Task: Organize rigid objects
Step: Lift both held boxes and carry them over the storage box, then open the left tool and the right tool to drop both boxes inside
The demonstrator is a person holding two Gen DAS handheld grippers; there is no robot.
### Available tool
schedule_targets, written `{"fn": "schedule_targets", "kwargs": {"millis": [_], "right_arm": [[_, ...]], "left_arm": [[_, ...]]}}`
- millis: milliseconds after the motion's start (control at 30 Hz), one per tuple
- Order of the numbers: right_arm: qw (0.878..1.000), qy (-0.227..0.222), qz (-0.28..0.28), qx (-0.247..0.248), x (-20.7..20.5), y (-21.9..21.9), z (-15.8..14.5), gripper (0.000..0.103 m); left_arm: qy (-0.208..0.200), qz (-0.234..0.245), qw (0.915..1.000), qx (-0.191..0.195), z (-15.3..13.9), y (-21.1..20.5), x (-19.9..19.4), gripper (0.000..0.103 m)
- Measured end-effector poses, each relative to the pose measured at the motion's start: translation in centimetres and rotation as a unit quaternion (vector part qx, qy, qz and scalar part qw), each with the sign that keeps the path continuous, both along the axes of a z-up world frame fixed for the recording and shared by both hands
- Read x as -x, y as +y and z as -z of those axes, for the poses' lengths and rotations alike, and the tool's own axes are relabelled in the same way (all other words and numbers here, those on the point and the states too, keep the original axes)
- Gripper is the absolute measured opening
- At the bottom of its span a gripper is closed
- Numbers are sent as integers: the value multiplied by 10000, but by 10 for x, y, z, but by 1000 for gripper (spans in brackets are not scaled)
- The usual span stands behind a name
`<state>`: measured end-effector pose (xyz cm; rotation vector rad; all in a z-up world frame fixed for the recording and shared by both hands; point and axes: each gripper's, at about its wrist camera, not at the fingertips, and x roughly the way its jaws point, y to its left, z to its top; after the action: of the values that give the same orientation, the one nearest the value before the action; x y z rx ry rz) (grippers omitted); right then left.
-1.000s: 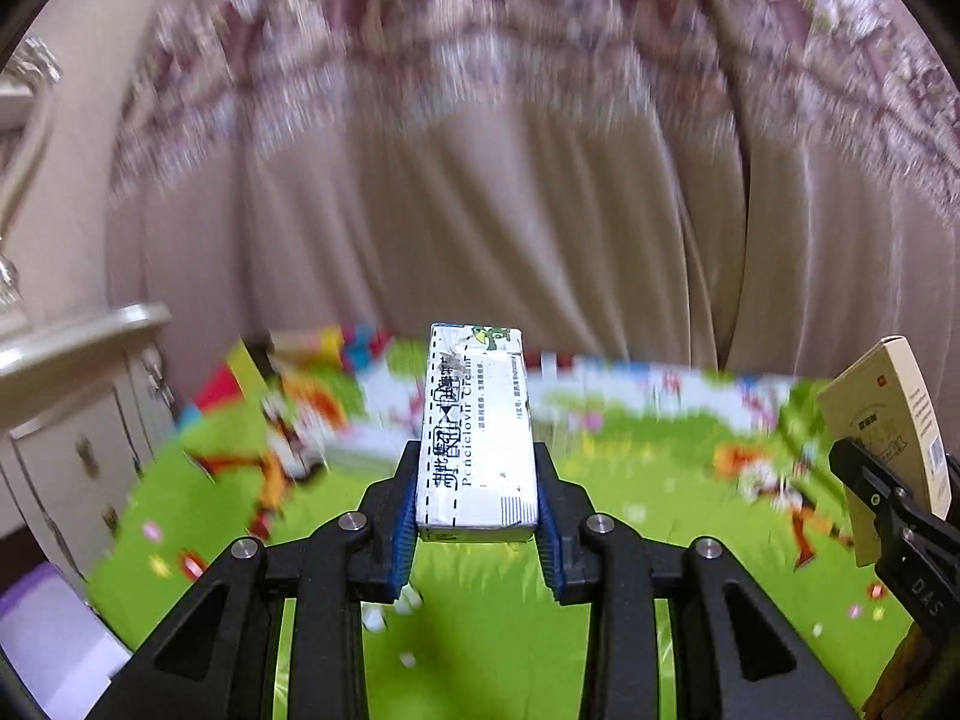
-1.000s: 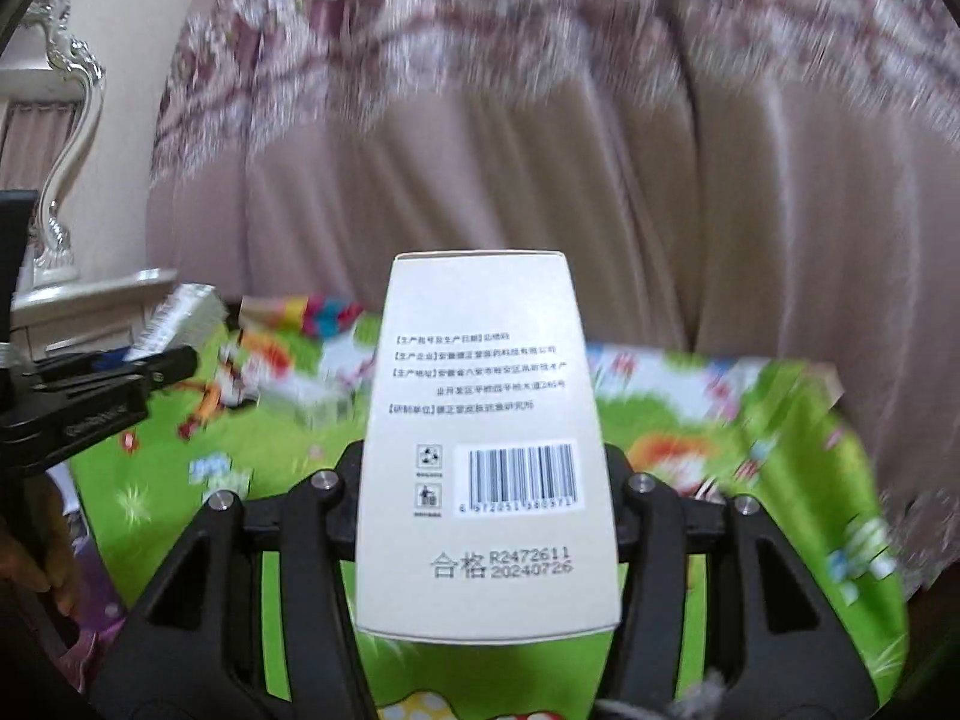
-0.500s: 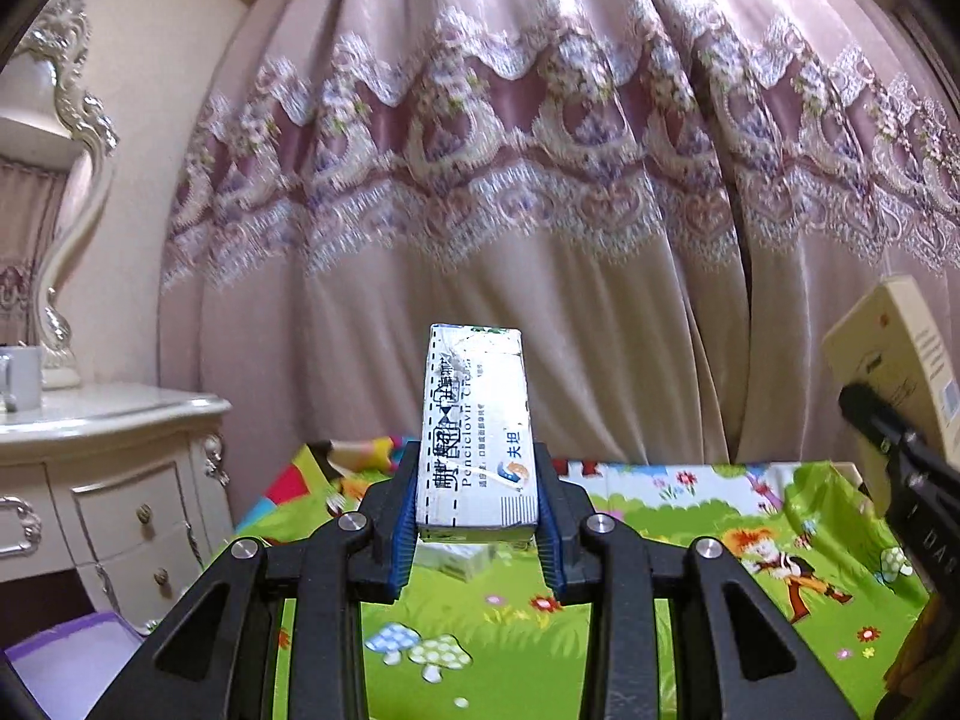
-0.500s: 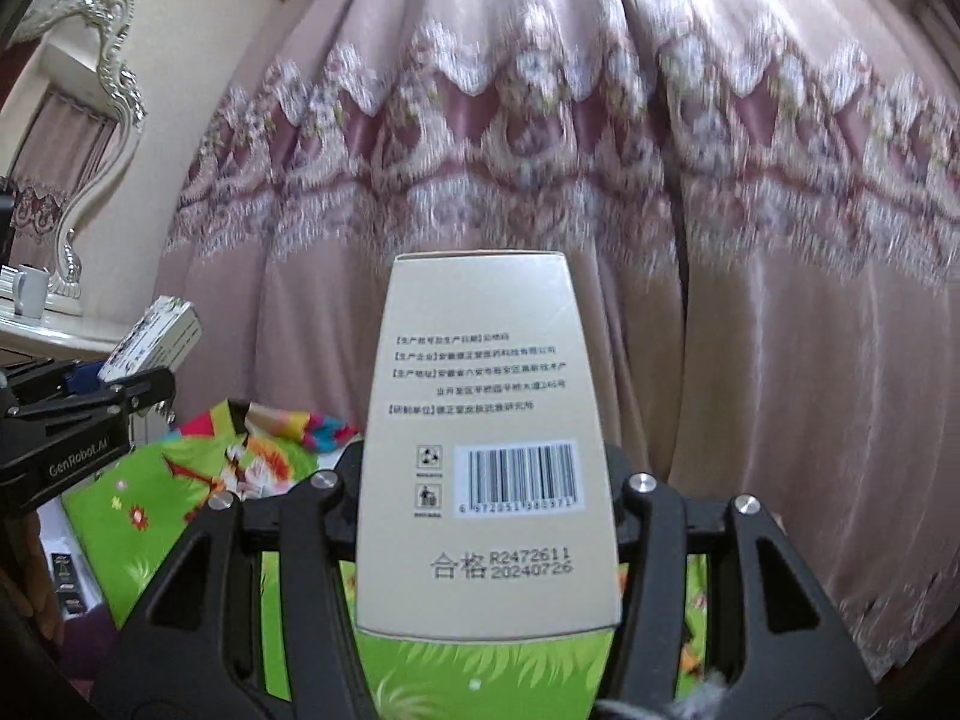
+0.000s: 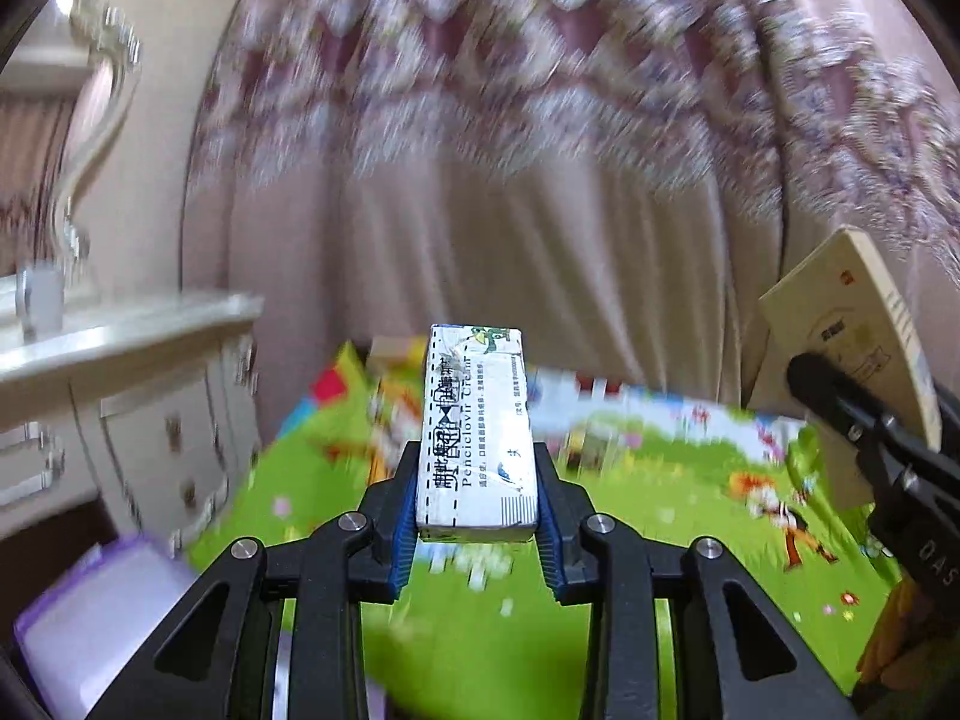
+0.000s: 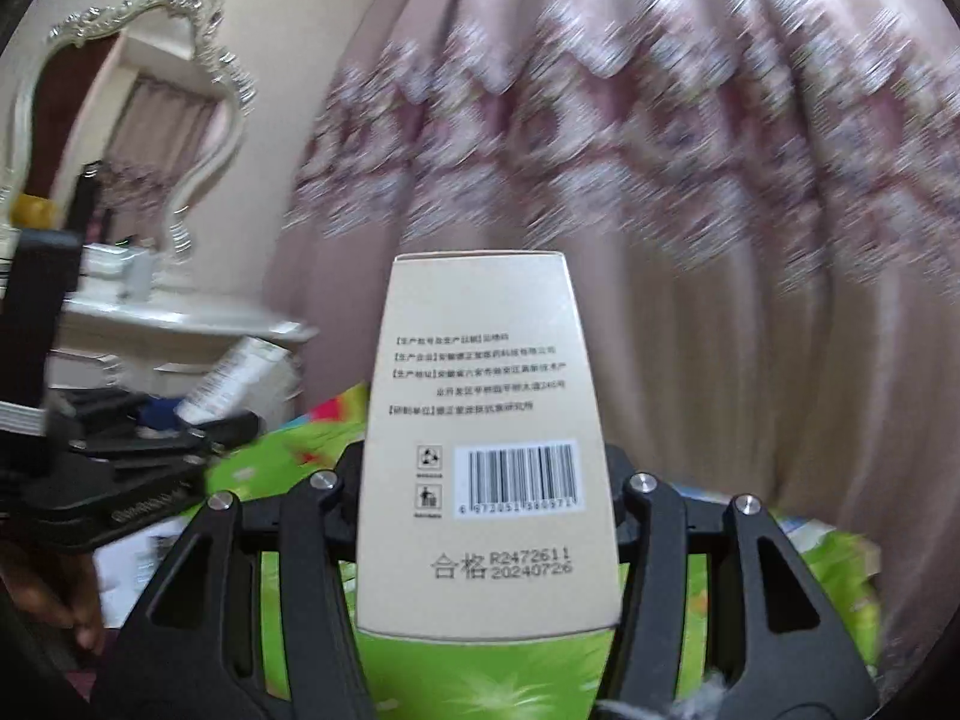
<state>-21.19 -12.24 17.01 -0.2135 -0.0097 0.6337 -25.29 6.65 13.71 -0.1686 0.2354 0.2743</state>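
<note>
The left tongs grip a white Penciclovir cream box between the blue pads, in the lower centre of the frame, above a green cartoon mat. The right tongs grip a tall beige carton with a barcode, in the centre. Behind hangs a pink curtain; a white dresser stands at the left.
</note>
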Motion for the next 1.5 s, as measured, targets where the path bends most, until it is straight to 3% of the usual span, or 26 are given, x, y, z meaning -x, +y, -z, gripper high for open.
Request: {"fn": "schedule_targets", "kwargs": {"millis": [167,300,600,867,1200,1500], "right_arm": [[9929,924,-612,425,-12,40,6,56],[9849,1332,-937,590,-15,66,12,56],[9685,1537,-1614,1110,-1,120,24,56],[9534,1548,-2028,1609,18,156,40,56],[9157,1758,-2632,2475,37,205,74,56],[8886,1600,-3018,3060,62,234,103,55]], "left_arm": [[346,-355,9985,231,9,29,17,34],[446,-658,9961,371,14,50,37,34],[851,-1289,9833,958,45,98,74,34],[1071,-1625,9729,1250,69,122,92,34],[1366,-1940,9595,1516,90,148,99,34],[1500,-2177,9506,1629,101,164,107,34]]}}
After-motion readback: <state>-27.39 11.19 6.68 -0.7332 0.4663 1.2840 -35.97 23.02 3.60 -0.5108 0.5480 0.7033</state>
